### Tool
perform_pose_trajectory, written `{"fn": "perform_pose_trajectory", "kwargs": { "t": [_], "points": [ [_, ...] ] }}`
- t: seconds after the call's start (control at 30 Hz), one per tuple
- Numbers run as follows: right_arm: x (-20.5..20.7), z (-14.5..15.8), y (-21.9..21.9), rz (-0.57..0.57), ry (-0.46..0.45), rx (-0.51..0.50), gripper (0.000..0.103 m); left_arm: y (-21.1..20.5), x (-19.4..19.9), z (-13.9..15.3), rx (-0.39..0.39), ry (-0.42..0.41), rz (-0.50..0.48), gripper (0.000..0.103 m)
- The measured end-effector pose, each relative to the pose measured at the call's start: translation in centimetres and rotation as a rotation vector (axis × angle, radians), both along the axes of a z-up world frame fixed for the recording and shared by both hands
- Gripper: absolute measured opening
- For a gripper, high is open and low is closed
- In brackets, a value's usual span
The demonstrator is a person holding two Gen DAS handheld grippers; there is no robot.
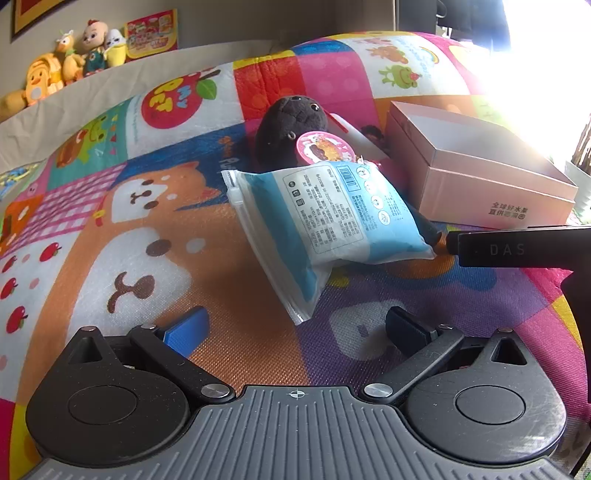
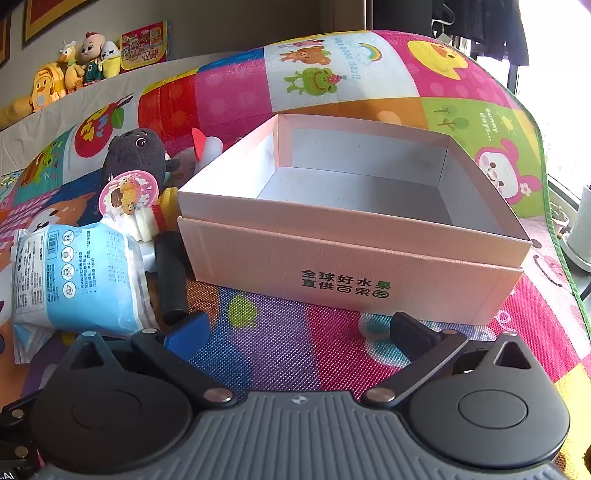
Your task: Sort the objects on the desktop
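Note:
A blue and white plastic packet (image 1: pixel 325 221) lies on the colourful play mat, leaning on a dark plush toy (image 1: pixel 291 125) that carries a round pink tag (image 1: pixel 323 147). A pink open box (image 1: pixel 476 173) stands to the right, and it looks empty in the right wrist view (image 2: pixel 354 221). My left gripper (image 1: pixel 295 325) is open and empty, just short of the packet. My right gripper (image 2: pixel 299 332) is open and empty in front of the box, with the packet (image 2: pixel 77 277), the plush (image 2: pixel 136 151) and a black cylinder (image 2: pixel 171 273) to its left. The right gripper's body (image 1: pixel 517 247) shows at the right of the left wrist view.
The play mat (image 1: pixel 147 229) covers the whole surface. A row of plush dolls (image 1: pixel 70 59) and a picture card (image 1: pixel 151 35) stand along the back ledge. Strong window glare (image 1: pixel 546 66) washes out the far right. A white and red object (image 2: pixel 207 147) lies behind the plush.

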State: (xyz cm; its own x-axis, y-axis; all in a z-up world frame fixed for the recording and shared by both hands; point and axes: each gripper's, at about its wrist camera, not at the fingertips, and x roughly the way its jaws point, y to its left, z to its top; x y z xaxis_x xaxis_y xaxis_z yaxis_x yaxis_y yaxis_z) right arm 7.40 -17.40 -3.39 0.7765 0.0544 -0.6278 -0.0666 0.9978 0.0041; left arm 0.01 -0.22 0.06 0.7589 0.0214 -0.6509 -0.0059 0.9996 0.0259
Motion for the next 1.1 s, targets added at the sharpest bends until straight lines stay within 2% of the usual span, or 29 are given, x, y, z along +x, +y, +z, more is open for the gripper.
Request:
{"fn": "perform_pose_trajectory", "kwargs": {
  "t": [1.1],
  "points": [
    [0.02,0.04,-0.01,-0.001,0.003,0.002,0.103,-0.08,-0.12,-0.02,-0.009,-0.005,0.001,0.103]
  ]
}}
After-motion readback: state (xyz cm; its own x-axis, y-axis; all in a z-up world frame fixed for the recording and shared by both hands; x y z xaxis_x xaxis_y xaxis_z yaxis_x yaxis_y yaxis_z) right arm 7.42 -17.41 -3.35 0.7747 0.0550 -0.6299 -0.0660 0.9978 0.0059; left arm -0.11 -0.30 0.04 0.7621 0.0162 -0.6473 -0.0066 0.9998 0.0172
